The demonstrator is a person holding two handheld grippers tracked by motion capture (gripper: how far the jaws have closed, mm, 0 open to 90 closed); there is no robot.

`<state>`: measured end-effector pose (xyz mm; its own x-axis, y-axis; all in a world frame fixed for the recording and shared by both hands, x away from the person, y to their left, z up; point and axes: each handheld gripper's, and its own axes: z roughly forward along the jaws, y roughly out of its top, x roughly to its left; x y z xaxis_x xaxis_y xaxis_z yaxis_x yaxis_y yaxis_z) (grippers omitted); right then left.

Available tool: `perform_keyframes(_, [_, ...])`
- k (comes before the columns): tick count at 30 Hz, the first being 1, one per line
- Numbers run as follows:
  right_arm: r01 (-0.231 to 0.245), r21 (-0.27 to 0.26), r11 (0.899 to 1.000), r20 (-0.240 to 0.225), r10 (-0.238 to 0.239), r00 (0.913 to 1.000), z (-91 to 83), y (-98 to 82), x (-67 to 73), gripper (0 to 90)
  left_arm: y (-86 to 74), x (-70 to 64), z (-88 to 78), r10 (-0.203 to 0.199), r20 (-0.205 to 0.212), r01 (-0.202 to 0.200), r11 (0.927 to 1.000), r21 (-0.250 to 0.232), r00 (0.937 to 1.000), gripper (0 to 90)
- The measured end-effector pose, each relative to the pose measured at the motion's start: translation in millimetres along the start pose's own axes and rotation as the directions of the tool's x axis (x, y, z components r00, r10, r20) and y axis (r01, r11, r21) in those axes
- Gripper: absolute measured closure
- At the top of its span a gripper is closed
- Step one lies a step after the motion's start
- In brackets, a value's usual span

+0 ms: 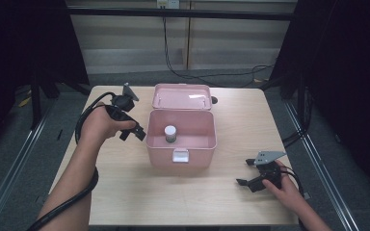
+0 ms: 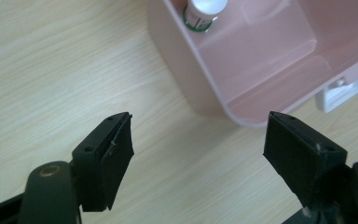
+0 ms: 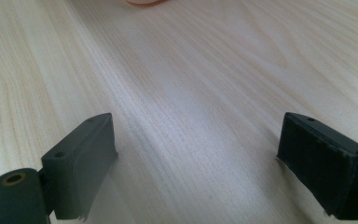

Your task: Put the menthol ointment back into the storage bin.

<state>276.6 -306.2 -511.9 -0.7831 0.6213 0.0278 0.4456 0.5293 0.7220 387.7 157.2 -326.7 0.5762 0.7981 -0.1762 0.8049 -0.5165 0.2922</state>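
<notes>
2 claws, L (image 1: 136, 133) & R (image 1: 245, 172), both released | pink box (image 1: 192, 149) lid up | white-cap bottle (image 1: 170, 133) upright inside

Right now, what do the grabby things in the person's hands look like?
Each hand holds a black two-jaw gripper with flat, blocky pads. The left gripper trails a thick black cable along the forearm; the right gripper has a thinner one. Both carry a grey three-cornered plate on top. The forearms are bare, with no sleeves.
</notes>
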Motion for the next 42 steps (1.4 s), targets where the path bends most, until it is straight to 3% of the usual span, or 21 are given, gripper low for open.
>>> perform_keyframes(10, [-0.003,0.001,1.0,0.003,0.003,1.0,-0.2,-0.1,0.3,10.5,-25.8,19.3,9.0,-0.031,0.001,0.031,0.9992,-0.024,0.9995,23.3])
perform_keyframes(21, [-0.003,0.0,1.0,0.004,0.003,1.0,-0.2,-0.2,0.4,10.5,-46.7,29.5,23.0,-0.026,0.013,0.027,0.9972,-0.07,0.9996,23.3])
perform_keyframes(26, [-0.004,0.003,1.0,0.003,0.004,1.0,-0.3,-0.2,0.6,10.5,-57.3,33.7,38.1,-0.021,0.018,0.022,0.9974,-0.068,0.9996,23.1])
perform_keyframes(32, [-0.004,0.004,1.0,0.003,0.004,1.0,-0.3,-0.2,0.5,10.5,-70.1,39.1,58.4,-0.019,0.034,0.023,0.9945,-0.102,0.9992,23.0])
perform_keyframes(42, [-0.004,0.004,1.0,0.003,0.004,1.0,-0.4,-0.3,0.6,10.5,-89.5,44.2,90.0,-0.026,0.026,0.03,0.9892,-0.143,0.9993,23.0])
